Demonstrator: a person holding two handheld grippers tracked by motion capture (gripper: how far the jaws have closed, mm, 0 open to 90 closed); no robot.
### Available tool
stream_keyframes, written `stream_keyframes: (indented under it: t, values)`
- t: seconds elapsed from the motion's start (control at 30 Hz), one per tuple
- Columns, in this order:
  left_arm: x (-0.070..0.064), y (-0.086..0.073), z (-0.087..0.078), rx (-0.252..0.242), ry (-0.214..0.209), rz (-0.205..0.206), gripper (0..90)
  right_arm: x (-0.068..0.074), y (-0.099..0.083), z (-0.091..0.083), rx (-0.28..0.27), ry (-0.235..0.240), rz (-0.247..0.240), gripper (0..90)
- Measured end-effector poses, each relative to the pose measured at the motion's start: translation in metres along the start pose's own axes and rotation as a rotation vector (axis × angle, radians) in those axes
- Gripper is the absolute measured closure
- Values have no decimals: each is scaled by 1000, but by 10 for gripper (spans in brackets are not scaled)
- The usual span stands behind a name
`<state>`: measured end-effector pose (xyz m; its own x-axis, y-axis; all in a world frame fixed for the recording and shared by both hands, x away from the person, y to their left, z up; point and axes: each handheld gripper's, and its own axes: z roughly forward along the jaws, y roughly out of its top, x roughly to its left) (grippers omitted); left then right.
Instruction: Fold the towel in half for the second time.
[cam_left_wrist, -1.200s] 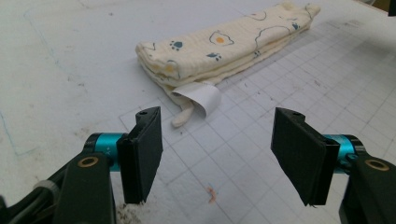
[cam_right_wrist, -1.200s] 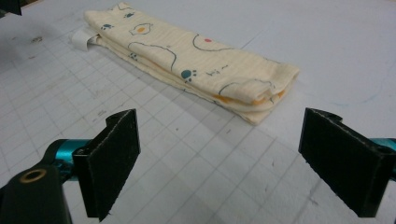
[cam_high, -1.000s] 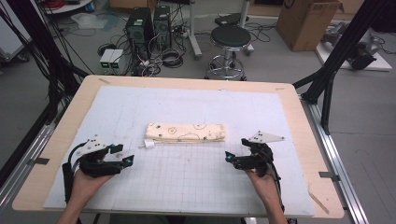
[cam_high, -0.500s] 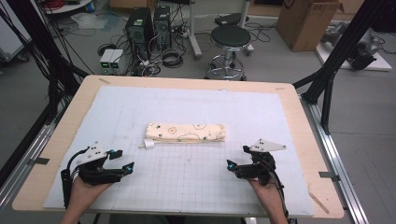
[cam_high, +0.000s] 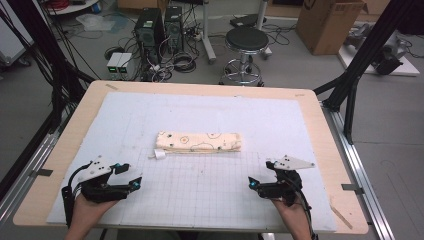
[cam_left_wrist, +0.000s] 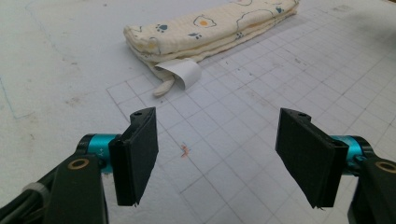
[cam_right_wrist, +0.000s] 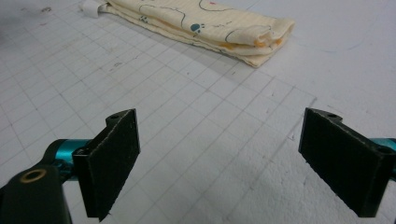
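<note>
A pale wooden worktop (cam_high: 320, 115) carries a white mat (cam_high: 280, 125), gridded on its near half. On the mat lies a folded cream cloth (cam_high: 198, 142) with what looks like a white tag (cam_high: 160, 154).

A folded cloth (cam_high: 198, 142) lies at the mat's (cam_high: 300, 125) centre. The left gripper (cam_high: 131, 176) sits at seven o'clock, the right gripper (cam_high: 256, 182) at five, both well apart from it.

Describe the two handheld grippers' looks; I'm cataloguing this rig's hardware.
The left gripper and right gripper are black-bodied with flat rectangular black pads, turquoise fittings and brass-coloured pivot rings. Each carries a grey three-cornered plate on top and trails a black cable.
</note>
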<state>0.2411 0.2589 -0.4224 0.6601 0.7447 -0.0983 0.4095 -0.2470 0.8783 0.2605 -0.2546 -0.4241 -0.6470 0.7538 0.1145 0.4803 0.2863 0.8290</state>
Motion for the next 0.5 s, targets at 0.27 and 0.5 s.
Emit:
stream_keyframes:
  t: [0.27, 0.5]
  values:
    - [-1, -3, 1, 10, -6, -9, 302, -1, -6, -5, -2, -7, 10, 120]
    - [0, -3, 0, 9, -6, -7, 301, -1, -8, -6, -7, -13, 24, 120]
